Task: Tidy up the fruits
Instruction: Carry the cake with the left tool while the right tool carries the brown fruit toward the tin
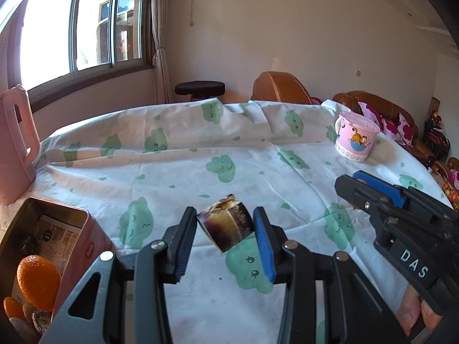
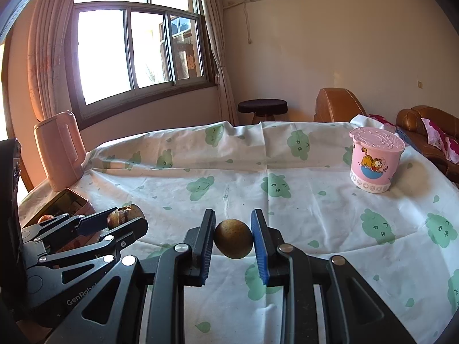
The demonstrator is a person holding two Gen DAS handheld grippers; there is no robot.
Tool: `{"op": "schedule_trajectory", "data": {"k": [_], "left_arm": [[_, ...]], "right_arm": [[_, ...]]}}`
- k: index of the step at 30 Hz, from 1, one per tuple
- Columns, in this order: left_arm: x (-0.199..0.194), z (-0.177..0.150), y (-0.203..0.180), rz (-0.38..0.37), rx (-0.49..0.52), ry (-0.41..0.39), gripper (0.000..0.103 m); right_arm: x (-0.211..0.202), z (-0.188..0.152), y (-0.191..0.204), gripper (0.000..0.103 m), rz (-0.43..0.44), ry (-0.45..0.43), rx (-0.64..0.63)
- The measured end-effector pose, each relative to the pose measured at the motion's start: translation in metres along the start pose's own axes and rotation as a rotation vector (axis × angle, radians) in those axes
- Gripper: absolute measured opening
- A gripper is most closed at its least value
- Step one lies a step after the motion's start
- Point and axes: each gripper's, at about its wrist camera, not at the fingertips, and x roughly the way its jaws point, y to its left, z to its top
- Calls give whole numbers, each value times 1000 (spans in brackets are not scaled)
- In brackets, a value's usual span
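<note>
The pink tin box (image 1: 71, 229) at the near left of the table serves as the landmark here. It lies open on a white tablecloth (image 1: 200, 172) printed with green cloud faces. Inside it sit an orange (image 1: 38, 281), a second orange piece at its lower edge, and some smaller brownish fruits that are too cut off to name.

Just right of the box, the left gripper (image 1: 225, 229) is clenched on a dark, browned and yellow chunk of fruit (image 1: 225, 226), a stubby piece with a torn top; its kind cannot be told. The chunk is lifted clear of the cloth, squeezed between the black pad and the blue pad. In the right wrist view the same gripper (image 2: 120, 219) shows with the chunk (image 2: 124, 215) close above the box's near rim (image 2: 83, 202).

Farther right of the box, the right gripper (image 2: 233, 239) grasps a small round, olive-brown fruit (image 2: 233, 238), pressed from both sides by its pads and held over the cloth. From the left wrist view this gripper (image 1: 358, 193) is seen side-on, fingers drawn together, with part of a hand below it at the frame's edge.

Behind the box stands a pink kettle (image 1: 15, 146). Well across the table from the box, at the far right, stands a pink lidded cartoon-cat cup (image 2: 374, 162).
</note>
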Motion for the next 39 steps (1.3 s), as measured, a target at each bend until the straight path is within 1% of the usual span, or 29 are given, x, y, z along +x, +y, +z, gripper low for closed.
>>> {"op": "schedule_trajectory", "data": {"k": [7,13,39], "left_arm": [[-9,-1,-1,15,8,-44,42],[-13,-2,-1,20,9,-62,42],[-37,-7,-1,49,12,-171,42]], "right_arm": [[-7,0,1,28,3,-37,-4],[-15,-1,7,28,5,-73,-30],[-34,-7,19,28,-35,-160,-92]]}}
